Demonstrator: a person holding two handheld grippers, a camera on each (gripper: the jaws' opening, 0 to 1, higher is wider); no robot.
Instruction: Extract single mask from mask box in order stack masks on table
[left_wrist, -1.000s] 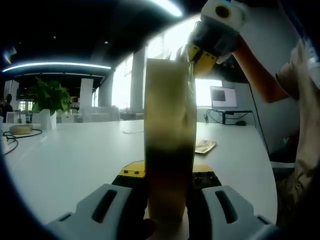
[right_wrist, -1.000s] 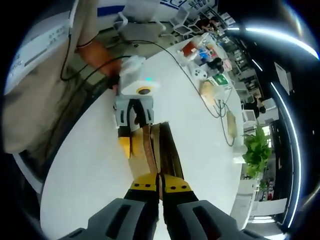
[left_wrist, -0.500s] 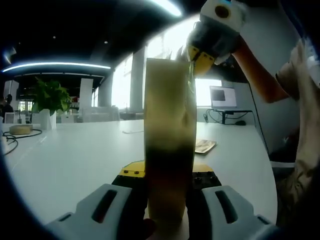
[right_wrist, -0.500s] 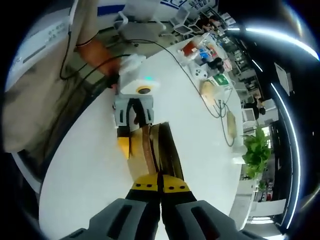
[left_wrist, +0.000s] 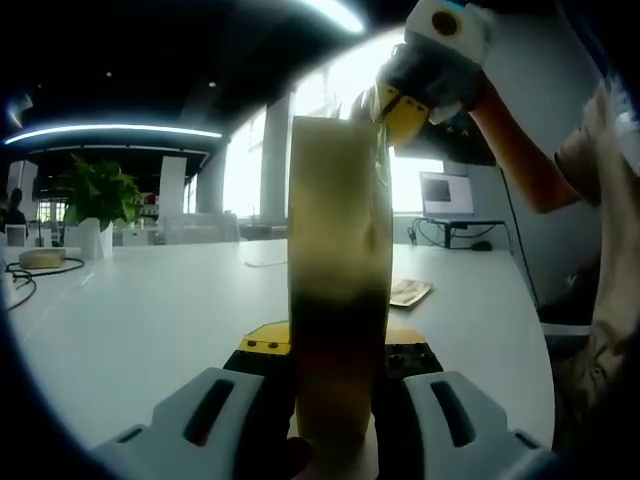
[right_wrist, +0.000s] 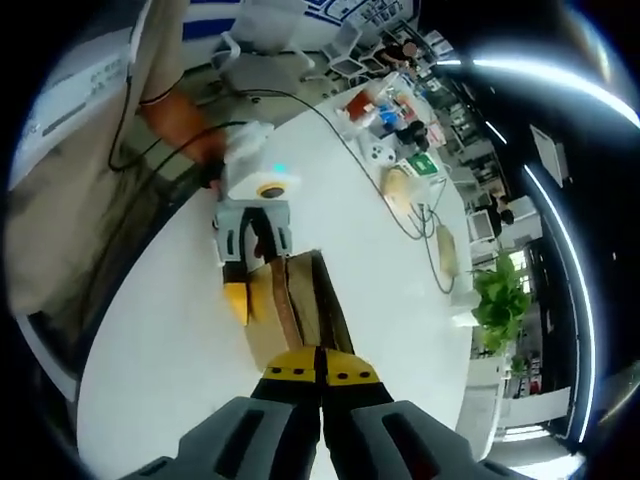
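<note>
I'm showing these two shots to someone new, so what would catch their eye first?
The tall yellowish mask box stands upright, clamped between the left gripper jaws, dead centre of the left gripper view. Above its top edge the right gripper comes down to it. In the right gripper view, a potted plant sits far across the white table.

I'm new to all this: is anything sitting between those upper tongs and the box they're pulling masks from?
Nothing visible. The right tongs are shut right at the top edge of the mask box, which the left tongs clamp upright on the white table.
</note>
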